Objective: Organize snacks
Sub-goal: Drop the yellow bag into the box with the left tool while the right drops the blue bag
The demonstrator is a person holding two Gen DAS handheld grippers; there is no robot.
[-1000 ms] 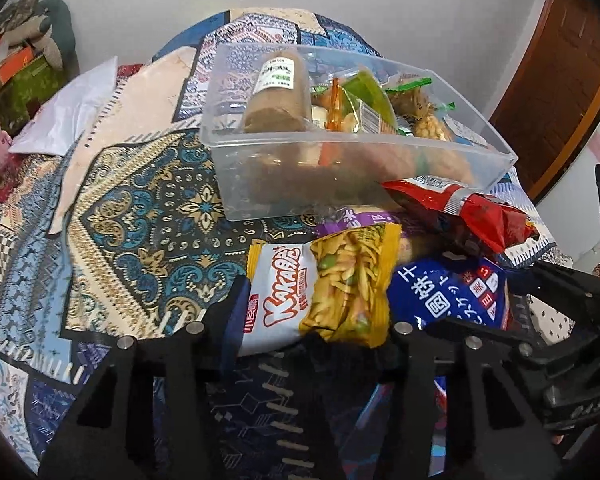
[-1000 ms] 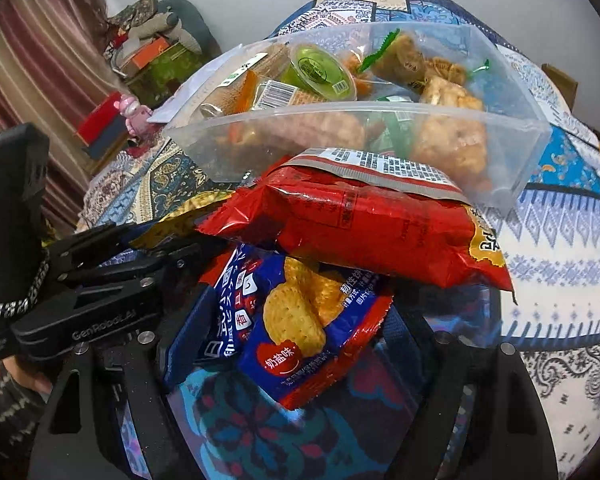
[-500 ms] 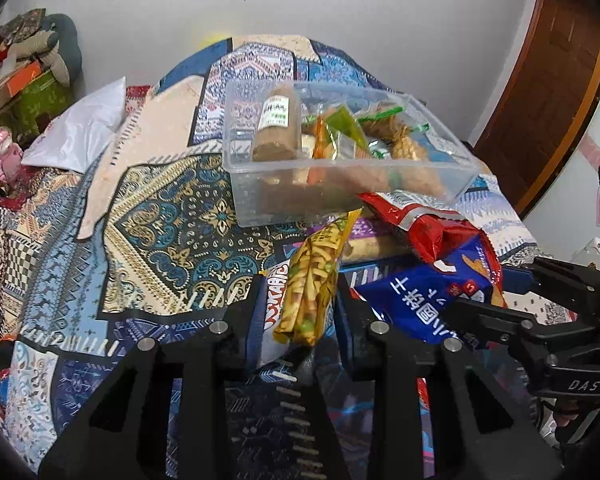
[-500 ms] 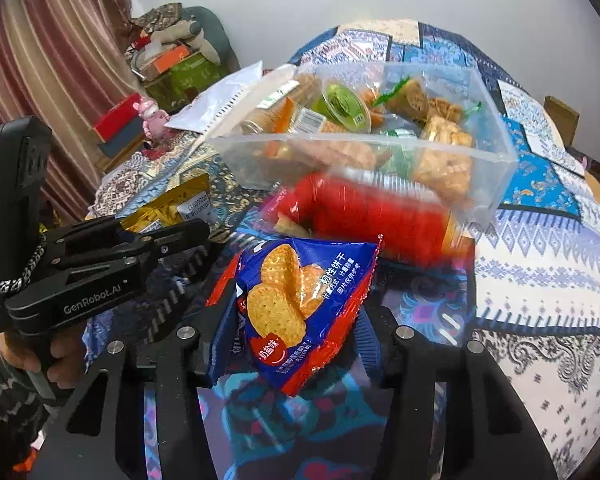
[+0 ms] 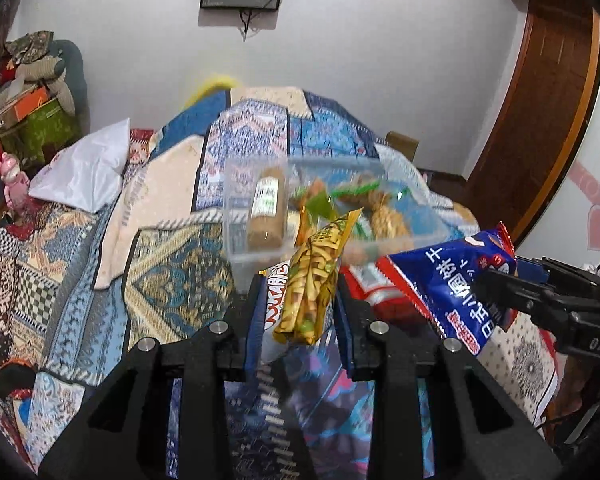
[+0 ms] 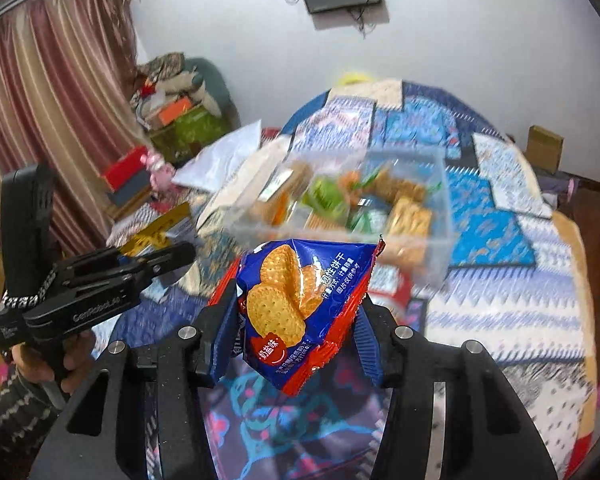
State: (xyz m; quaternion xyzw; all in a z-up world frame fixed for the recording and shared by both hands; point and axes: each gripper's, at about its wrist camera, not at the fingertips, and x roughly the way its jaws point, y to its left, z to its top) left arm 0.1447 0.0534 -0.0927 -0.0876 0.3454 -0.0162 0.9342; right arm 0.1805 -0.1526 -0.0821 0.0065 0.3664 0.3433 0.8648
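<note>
My left gripper (image 5: 298, 304) is shut on a yellow pea-crisp packet (image 5: 314, 280) and holds it raised above the patterned cloth. My right gripper (image 6: 296, 320) is shut on a blue biscuit packet (image 6: 300, 304), also raised; the packet shows in the left wrist view (image 5: 452, 284) too. Beyond both stands a clear plastic box (image 5: 236, 248) with several snacks in it, also in the right wrist view (image 6: 440, 184). A red packet (image 5: 364, 288) lies on the cloth in front of the box. The left gripper appears at the left of the right wrist view (image 6: 156, 256).
The patterned cloth (image 5: 172, 280) covers a round table. A white bag (image 5: 84, 168) lies at the far left. Clutter and a curtain (image 6: 40, 120) stand by the left wall, a wooden door (image 5: 540, 120) at the right.
Both grippers closed on their packets and lifted them off the cloth, rising and pulling back from the box. The red packet stayed on the cloth.
</note>
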